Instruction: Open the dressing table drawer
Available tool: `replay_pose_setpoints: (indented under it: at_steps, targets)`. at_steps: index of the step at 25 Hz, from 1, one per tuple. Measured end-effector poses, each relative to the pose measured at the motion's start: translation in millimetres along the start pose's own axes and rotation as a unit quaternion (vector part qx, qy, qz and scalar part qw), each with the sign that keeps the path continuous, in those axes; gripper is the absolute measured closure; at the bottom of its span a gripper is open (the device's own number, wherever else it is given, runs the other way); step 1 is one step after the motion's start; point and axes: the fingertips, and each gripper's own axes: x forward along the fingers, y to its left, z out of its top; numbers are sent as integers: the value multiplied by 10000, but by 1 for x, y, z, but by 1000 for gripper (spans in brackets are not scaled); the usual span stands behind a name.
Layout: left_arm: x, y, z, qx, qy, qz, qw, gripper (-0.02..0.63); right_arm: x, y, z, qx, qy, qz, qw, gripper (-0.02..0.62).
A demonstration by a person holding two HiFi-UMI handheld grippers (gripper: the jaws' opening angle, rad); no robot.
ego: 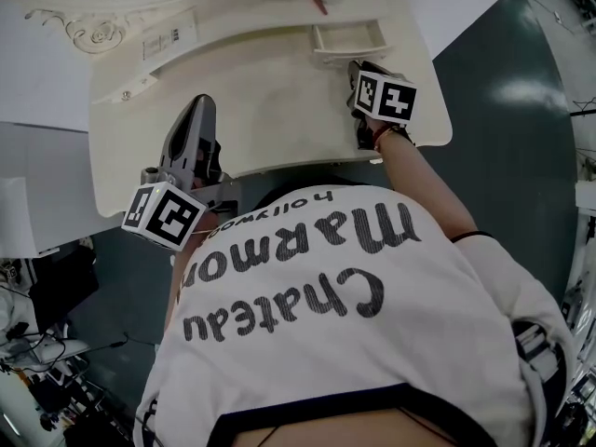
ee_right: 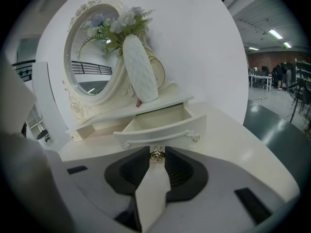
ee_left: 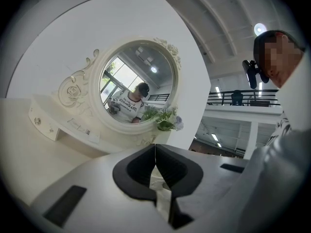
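We see a cream worktop (ego: 270,110) with a curved front edge. Along its back sits a low shelf (ee_right: 165,102), which carries an oval mirror (ee_left: 131,89) and a white vase (ee_right: 140,69) of flowers. Under the shelf, one drawer (ee_right: 160,125) stands pulled out over the worktop, its knob (ee_right: 156,154) facing forward.

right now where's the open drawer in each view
Head view: drawer upper right of centre.
Left gripper view: not in it.
Right gripper view: drawer at centre, its knob between the jaws.
Shared landmark: the tabletop.
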Motion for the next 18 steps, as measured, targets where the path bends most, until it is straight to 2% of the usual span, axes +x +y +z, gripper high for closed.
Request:
replay_pose_setpoints:
  at_steps: [13,18]
  targets:
    - [-4,6,2,-48,-51,57,10000,583,0,-2,0,9,27,-42,10000,489]
    - [-11,11,7,-66,-146,96,9998,583,0,0,1,-152,-65,-25,9999,488]
